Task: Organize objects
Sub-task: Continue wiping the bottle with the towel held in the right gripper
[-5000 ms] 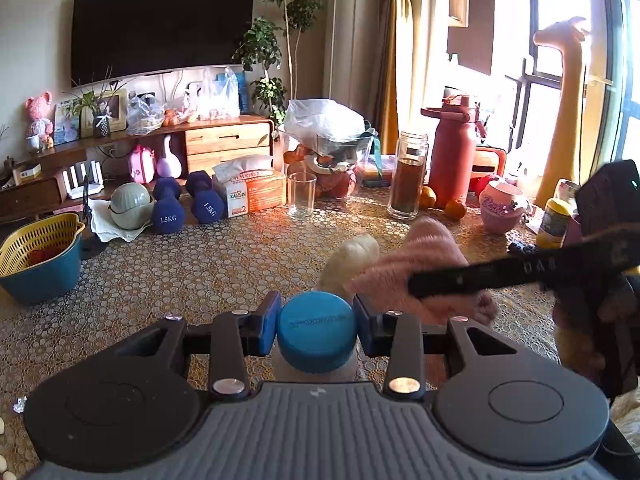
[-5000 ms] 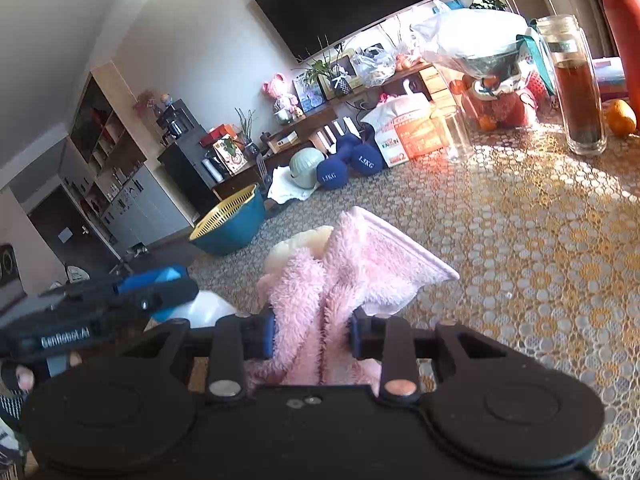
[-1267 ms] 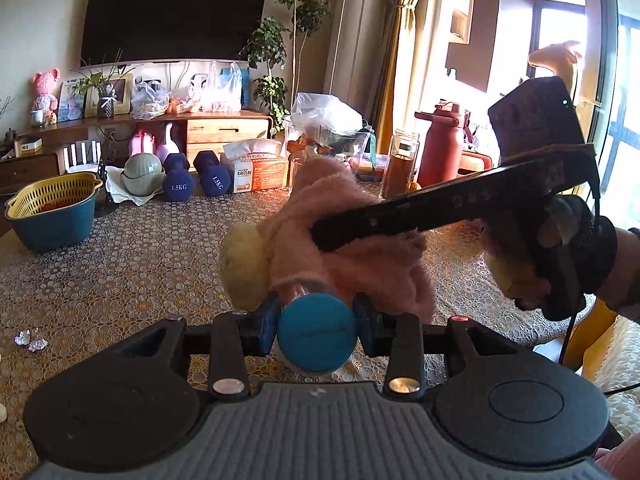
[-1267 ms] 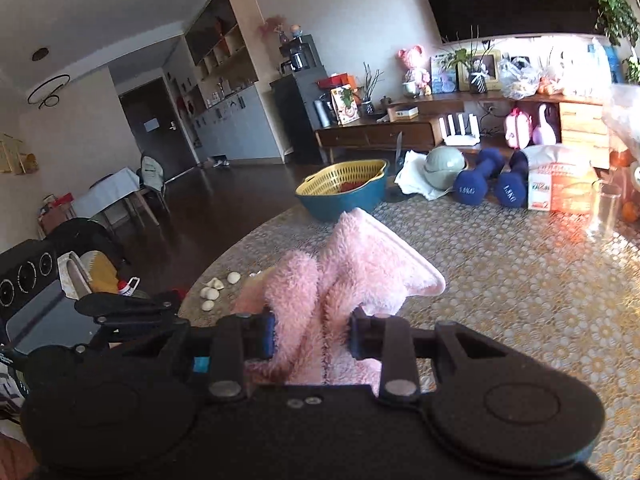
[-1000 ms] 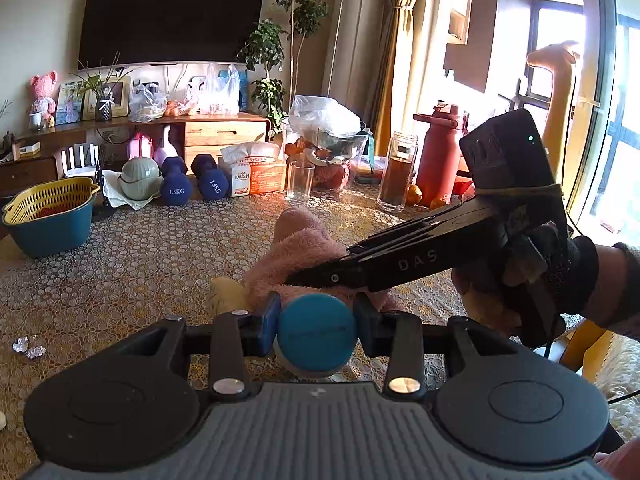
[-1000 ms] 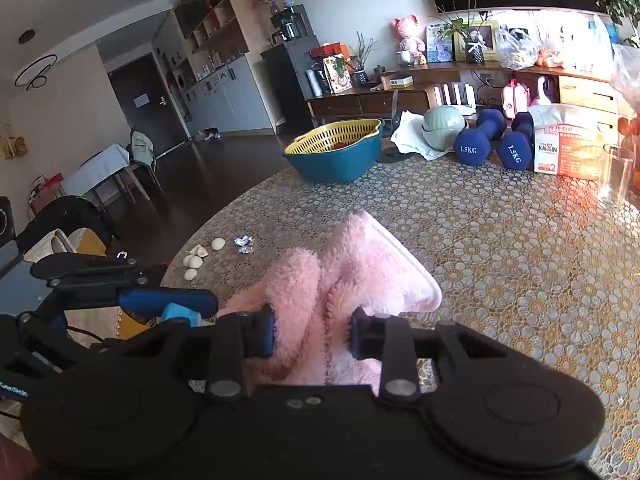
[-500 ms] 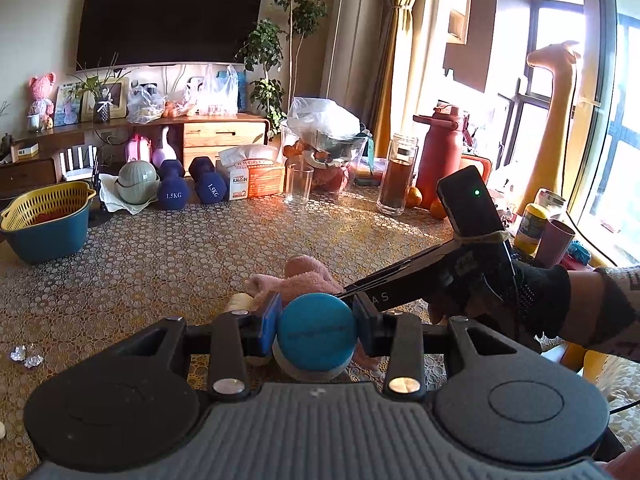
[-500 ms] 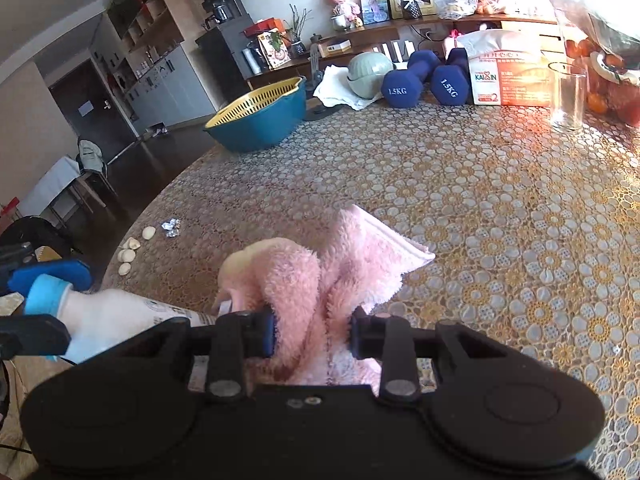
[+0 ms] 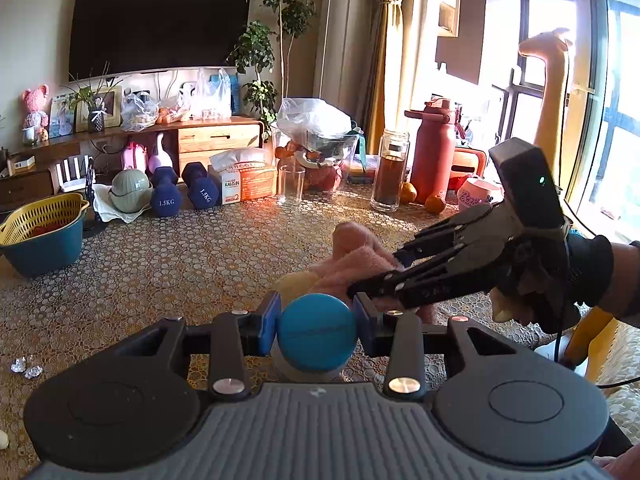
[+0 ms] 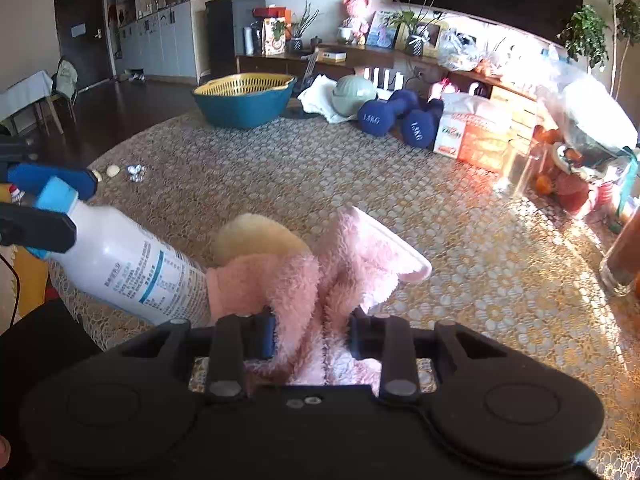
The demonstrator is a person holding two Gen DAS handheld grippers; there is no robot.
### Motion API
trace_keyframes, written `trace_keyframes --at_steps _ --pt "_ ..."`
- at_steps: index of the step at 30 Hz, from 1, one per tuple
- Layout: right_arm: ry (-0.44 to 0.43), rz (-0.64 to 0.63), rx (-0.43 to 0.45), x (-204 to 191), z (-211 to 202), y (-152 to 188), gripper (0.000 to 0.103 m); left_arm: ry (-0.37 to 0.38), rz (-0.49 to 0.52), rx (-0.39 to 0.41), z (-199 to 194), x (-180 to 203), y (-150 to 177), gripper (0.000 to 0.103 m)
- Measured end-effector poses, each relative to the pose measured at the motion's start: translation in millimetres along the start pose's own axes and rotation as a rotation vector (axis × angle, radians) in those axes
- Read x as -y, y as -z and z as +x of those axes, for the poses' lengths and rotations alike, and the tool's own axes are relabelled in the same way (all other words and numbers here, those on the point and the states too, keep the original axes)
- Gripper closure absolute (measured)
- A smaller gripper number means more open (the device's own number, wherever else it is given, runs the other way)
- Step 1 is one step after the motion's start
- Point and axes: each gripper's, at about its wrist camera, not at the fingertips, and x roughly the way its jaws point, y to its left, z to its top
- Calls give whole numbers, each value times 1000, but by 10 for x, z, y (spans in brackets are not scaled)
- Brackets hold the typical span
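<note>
— Any print you can read?
— "1.5KG" in white on each of the two blue dumbbells (image 9: pixel 165 193). The orange-and-white box (image 9: pixel 244 186) beside them says "KALSIN", with a "2" lower down.
— And the white bottle (image 10: pixel 132 264)?
— Its label carries blue and black lines, too small to read. The pink cup (image 9: pixel 480 196) has pink script, unreadable.

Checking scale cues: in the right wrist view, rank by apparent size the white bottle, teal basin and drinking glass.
1. White bottle, though it is nearest the camera.
2. Teal basin.
3. Drinking glass.
</note>
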Motion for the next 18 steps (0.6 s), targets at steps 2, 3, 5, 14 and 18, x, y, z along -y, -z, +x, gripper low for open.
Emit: trace_keyframes --at_steps 2,3,5,14,18 --pt "-23 62 59 69 -163 -31 72 -1 14 0 8 34 -1 64" --pt "-43 97 90 106 -237 -52 72 -2 21 -1 10 50 0 64" --pt "-114 163 150 164 -366 -80 72 2 33 -2 9 81 -2 64" --pt "-346 144 231 79 -450 -256 71 12 69 -6 7 175 3 64" --pt "-393 171 177 115 -237 -260 71 14 70 -6 9 180 3 64"
